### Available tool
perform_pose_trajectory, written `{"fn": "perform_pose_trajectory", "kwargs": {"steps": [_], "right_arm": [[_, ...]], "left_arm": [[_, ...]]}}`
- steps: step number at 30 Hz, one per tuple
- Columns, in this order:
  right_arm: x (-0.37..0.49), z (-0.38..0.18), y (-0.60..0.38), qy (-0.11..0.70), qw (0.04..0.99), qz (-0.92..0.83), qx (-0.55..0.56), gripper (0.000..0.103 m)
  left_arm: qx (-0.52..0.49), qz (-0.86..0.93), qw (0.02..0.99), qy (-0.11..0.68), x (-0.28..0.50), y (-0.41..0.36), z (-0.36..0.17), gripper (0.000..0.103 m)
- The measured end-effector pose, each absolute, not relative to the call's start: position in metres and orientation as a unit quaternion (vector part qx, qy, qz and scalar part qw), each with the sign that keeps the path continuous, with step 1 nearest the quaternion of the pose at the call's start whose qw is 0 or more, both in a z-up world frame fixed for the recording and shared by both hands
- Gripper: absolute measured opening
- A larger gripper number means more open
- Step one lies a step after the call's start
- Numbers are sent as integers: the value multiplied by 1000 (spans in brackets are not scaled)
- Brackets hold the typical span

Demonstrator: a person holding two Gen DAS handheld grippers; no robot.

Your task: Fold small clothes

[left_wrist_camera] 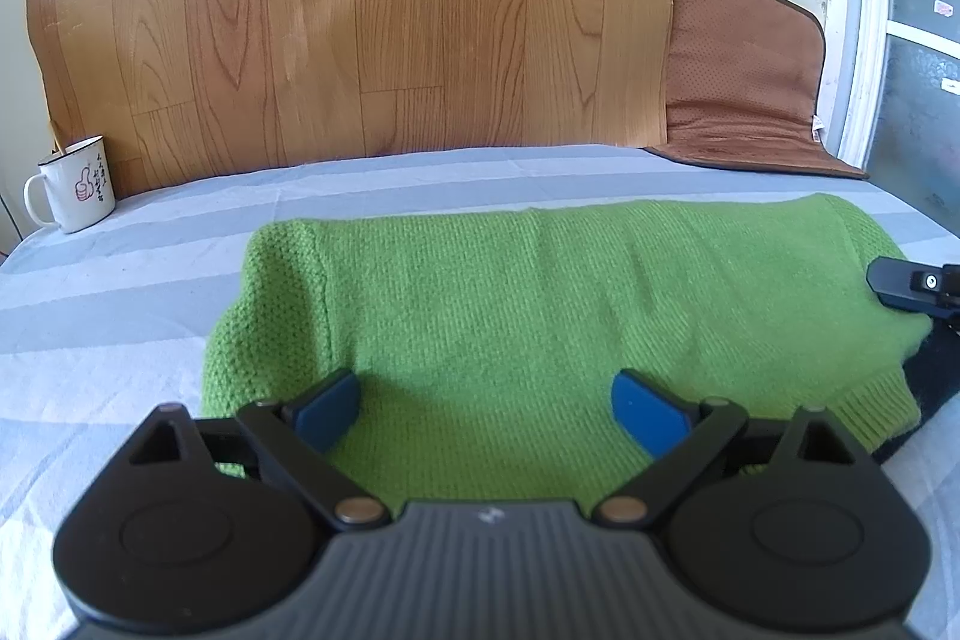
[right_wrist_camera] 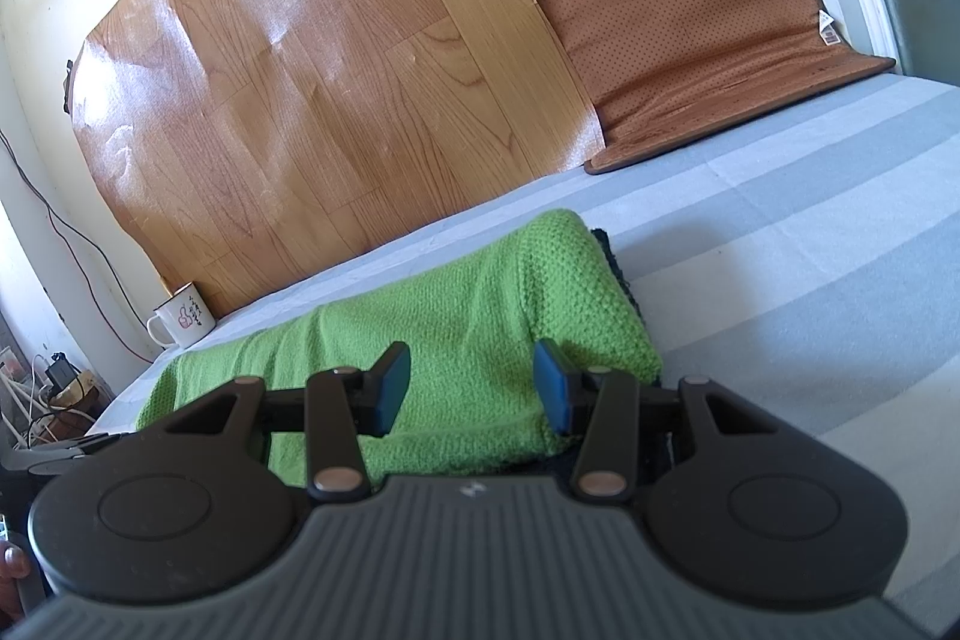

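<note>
Striped grey-blue sheet [left_wrist_camera: 150, 292], smooth woven cotton, backed by wood-grain vinyl panel [left_wrist_camera: 360, 10]. Green knit sweater [left_wrist_camera: 510, 310] lies folded into long band across sheet, fuzzy body, coarse bumpy sleeve knit, dark garment edge beneath. Left gripper [left_wrist_camera: 486, 409] spread wide, hovering over sweater, holding nothing; right gripper [right_wrist_camera: 472, 385] likewise apart, empty. Enamel mug [left_wrist_camera: 72, 184] far left, brown perforated cushion [left_wrist_camera: 744, 70] propped against wall
</note>
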State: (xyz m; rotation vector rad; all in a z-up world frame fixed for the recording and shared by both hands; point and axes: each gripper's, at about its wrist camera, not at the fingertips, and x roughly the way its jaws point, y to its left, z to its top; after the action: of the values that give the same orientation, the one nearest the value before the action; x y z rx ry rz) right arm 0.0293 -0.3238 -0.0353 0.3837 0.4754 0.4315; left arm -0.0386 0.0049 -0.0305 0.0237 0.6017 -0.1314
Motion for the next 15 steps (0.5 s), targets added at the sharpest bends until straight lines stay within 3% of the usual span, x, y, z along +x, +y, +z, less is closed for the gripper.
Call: {"fn": "perform_pose_trajectory", "kwargs": {"steps": [6, 15], "right_arm": [[29, -36, -324, 232, 931, 211, 187, 49], [29, -36, -324, 231, 931, 211, 187, 49]], "left_arm": [[8, -77, 951, 298, -39, 6, -31, 103], [9, -77, 951, 301, -38, 6, -30, 103]]}}
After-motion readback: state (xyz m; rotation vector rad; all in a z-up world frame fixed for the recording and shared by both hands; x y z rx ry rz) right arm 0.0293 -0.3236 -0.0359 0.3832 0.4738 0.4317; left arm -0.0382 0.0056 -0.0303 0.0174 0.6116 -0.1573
